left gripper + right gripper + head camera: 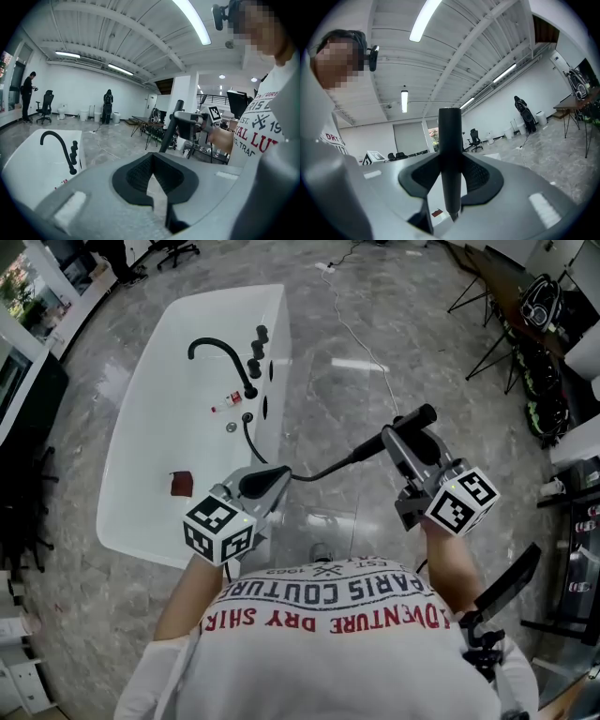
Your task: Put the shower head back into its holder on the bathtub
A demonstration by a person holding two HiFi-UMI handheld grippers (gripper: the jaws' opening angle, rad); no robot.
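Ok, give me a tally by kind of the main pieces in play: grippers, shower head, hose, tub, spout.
hand-held gripper: 2 (left, right)
shower head: 1
hose: 1
bathtub: 1
faucet spout: 1
Total: 6

grey marble floor, white walls, ceiling strip light, office chair, dark table.
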